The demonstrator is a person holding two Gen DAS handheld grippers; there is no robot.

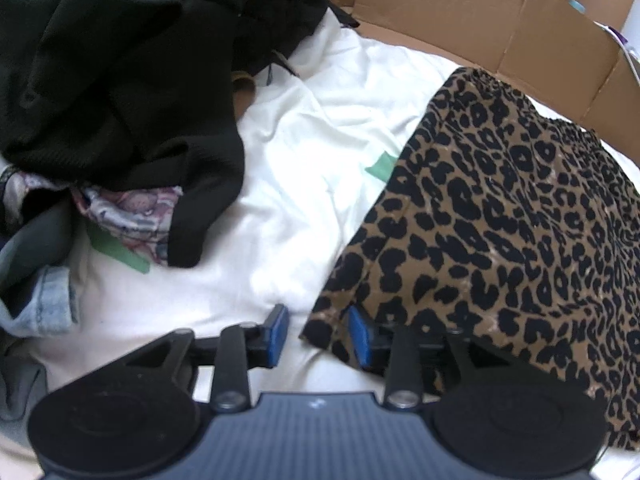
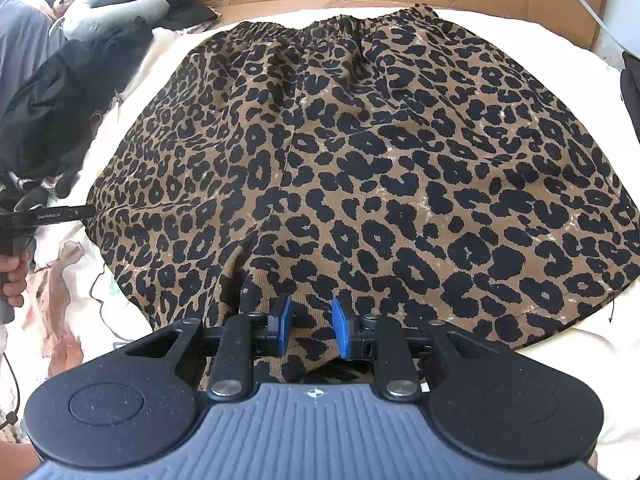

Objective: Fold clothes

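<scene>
A leopard-print skirt [image 2: 360,168] lies spread flat on a white sheet [image 1: 288,184], its elastic waistband [image 2: 320,28] at the far side. My right gripper [image 2: 312,326] is open at the near hem, and the fabric runs between and under its blue pads [image 2: 285,322] without being pinched. My left gripper [image 1: 319,332] is open at the skirt's [image 1: 500,220] left lower corner. That corner lies over its right finger and reaches into the gap. In the right wrist view the left gripper [image 2: 82,212] touches the skirt's left edge.
A heap of black clothes [image 1: 120,80] lies to the left, with patterned fabric [image 1: 132,212] and denim [image 1: 52,300] under it. A cardboard wall [image 1: 500,12] borders the far side. Green tape [image 1: 382,170] marks the sheet. A hand [image 2: 14,280] holds the left gripper's handle.
</scene>
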